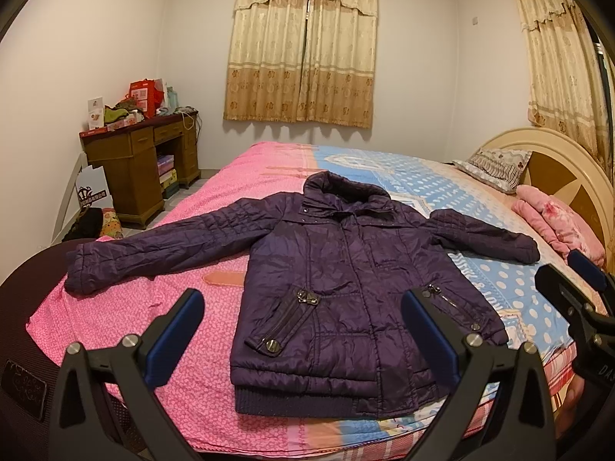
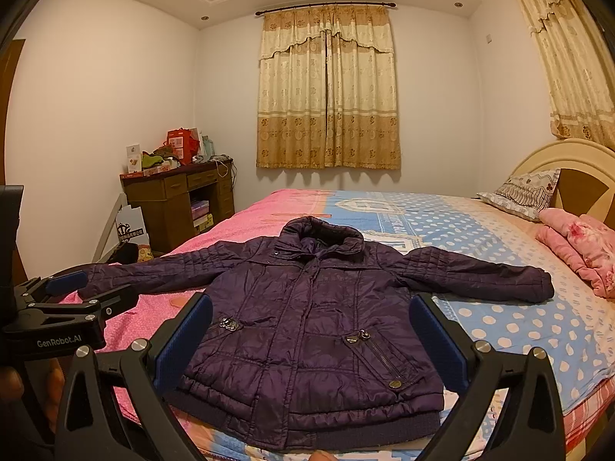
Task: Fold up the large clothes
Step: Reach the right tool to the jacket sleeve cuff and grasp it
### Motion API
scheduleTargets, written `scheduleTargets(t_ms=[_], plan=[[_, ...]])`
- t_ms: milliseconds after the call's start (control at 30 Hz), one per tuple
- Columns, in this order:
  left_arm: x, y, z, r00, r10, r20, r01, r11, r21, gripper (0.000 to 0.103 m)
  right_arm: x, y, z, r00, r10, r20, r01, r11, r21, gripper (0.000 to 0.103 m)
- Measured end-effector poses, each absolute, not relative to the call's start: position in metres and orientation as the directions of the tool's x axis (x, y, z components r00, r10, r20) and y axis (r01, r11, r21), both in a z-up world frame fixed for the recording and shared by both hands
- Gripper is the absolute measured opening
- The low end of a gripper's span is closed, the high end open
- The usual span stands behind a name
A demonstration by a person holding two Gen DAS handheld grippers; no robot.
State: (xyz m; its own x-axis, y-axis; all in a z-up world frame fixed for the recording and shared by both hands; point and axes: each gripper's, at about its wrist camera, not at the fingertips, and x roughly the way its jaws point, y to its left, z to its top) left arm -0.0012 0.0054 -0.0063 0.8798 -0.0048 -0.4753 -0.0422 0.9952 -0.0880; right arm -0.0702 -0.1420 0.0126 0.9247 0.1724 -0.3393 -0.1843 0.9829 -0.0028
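Observation:
A dark purple quilted jacket (image 1: 338, 280) (image 2: 307, 330) lies flat and face up on the bed (image 1: 153, 307) (image 2: 499, 307), both sleeves spread sideways, collar toward the far wall, hem at the near edge. My left gripper (image 1: 303, 330) hovers open above the hem's left part, nothing between its blue pads. My right gripper (image 2: 311, 342) also stands open, over the jacket's lower half, and holds nothing. In the left wrist view the right gripper (image 1: 569, 276) shows at the right edge. The left gripper (image 2: 84, 288) appears at the left of the right wrist view, near the left cuff.
The bedsheet is pink on the left and blue with white dots on the right. A pillow (image 1: 496, 169) and a folded pink blanket (image 1: 557, 223) lie by the headboard (image 1: 557, 153). A cluttered wooden desk (image 1: 142, 161) stands at the back left. Curtains (image 1: 303, 46) cover the far window.

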Motion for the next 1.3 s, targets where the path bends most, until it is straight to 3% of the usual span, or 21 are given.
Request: scheduleTargets(t_ms=[300,633,1000,1300], plan=[[0.004,0.008,-0.017,0.874,0.001,-0.487,-0.048,0.995,-0.084,0.103,-0.067,-0.159,0.003,0.947,0.208,-0.245,-0.183,0.975,0.124,0.102],[0.056,0.001,-0.035,0.835,-0.019,-0.550,-0.016,0.998,-0.058,0.103,0.001,-0.183,-0.061,0.843,0.176,-0.509,-0.135,0.984,0.116,0.102],[0.137,-0.013,-0.044,0.834,0.010,-0.551,-0.005,1.000,0.012,0.103,0.076,-0.339,-0.090,0.795,0.034,-0.606,0.140,0.961,0.238,0.102],[0.192,-0.025,-0.065,0.787,0.035,-0.616,-0.024,0.999,0.026,0.103,0.124,-0.503,-0.106,0.755,-0.109,-0.646,0.429,0.828,0.362,0.102]])
